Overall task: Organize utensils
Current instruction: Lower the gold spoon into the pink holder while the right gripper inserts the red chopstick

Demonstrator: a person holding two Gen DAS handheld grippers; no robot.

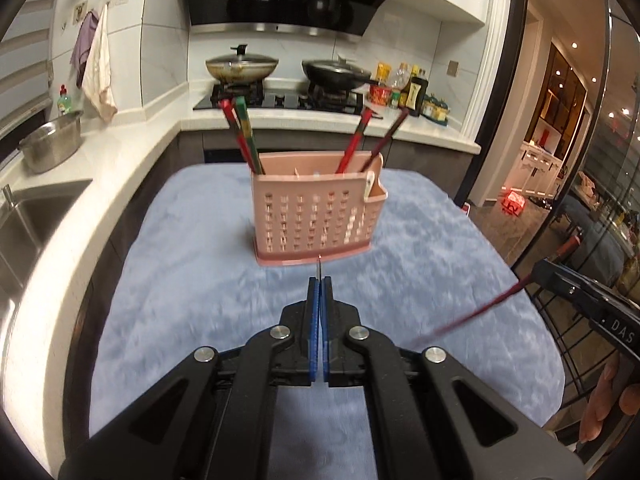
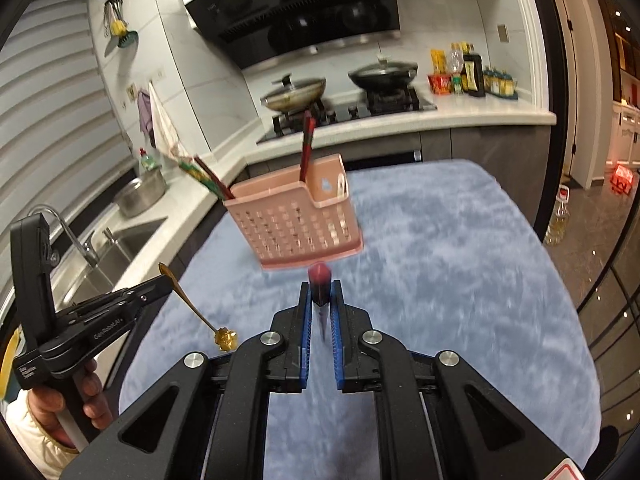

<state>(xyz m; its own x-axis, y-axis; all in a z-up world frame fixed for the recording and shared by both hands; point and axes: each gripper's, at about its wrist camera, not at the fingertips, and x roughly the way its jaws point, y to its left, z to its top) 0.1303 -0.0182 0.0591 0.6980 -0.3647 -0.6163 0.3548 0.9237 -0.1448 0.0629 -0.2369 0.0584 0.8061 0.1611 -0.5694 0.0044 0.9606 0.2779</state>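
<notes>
Now each hand carries one utensil above the blue plush-covered tabletop (image 1: 192,264), facing the pink perforated plastic utensil holder (image 1: 316,216) that stands on the cloth. The left gripper (image 1: 320,284) has its fingers pressed together on a thin gold-coloured spoon (image 2: 188,300), seen in the right wrist view with its handle running down to an ornate end; in its own view only a sliver of metal shows at the tips. The right gripper (image 2: 322,292) pinches a dark red chopstick (image 2: 320,280) between nearly closed fingers, its length slanting down below the grip in the left wrist view.

To do this step well, I would bring each utensil over the holder's open top, turn it closer to upright, and lower its free end into a compartment before letting go. The chopstick probably belongs with its like: a red and green pair (image 1: 240,132) leans at the holder's left end and two more dark red sticks (image 1: 372,136) lean toward the right. The spoon likely suits the small side pocket (image 1: 378,190) or a free middle section.

Those leaning sticks are the main obstacle; knocking them could tip the light holder. Behind, a stove with two lidded pans (image 1: 242,66), a steel pot (image 1: 52,144) and a sink (image 1: 24,216) stay well apart.
</notes>
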